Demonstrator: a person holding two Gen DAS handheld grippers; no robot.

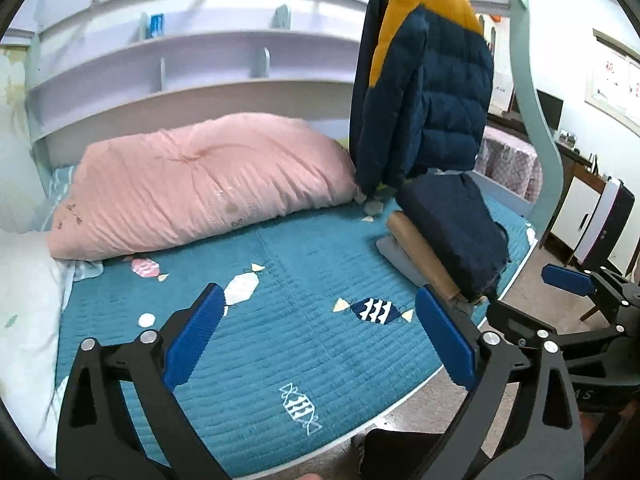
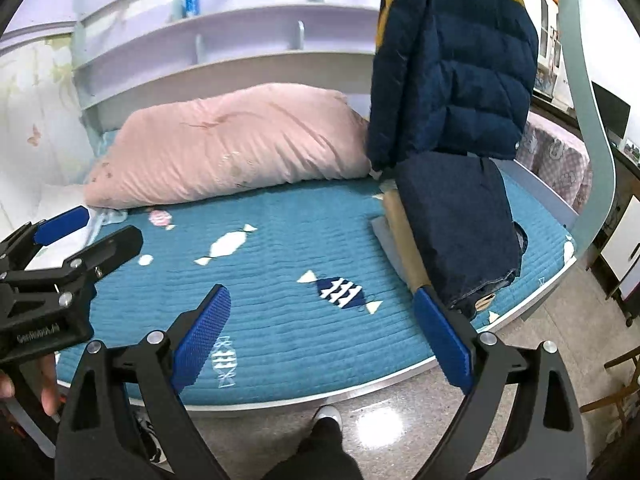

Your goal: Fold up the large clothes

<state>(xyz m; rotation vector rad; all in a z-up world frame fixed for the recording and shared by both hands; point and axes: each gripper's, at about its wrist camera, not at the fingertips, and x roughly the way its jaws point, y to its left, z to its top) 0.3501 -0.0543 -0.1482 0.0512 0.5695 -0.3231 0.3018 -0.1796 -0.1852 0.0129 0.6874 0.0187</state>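
A navy and mustard puffer jacket hangs from a rail over the right end of the bed; it also shows in the right wrist view. Below it lies a stack of folded clothes, navy on top, tan and grey beneath, also in the right wrist view. My left gripper is open and empty above the teal bedspread. My right gripper is open and empty over the bed's front edge. Each gripper shows in the other's view: the right one at right, the left one at left.
A large pink quilt lies at the back of the bed against white curved shelves. A white pillow is at the left. A bed frame post stands at right. Tiled floor and the person's legs are below.
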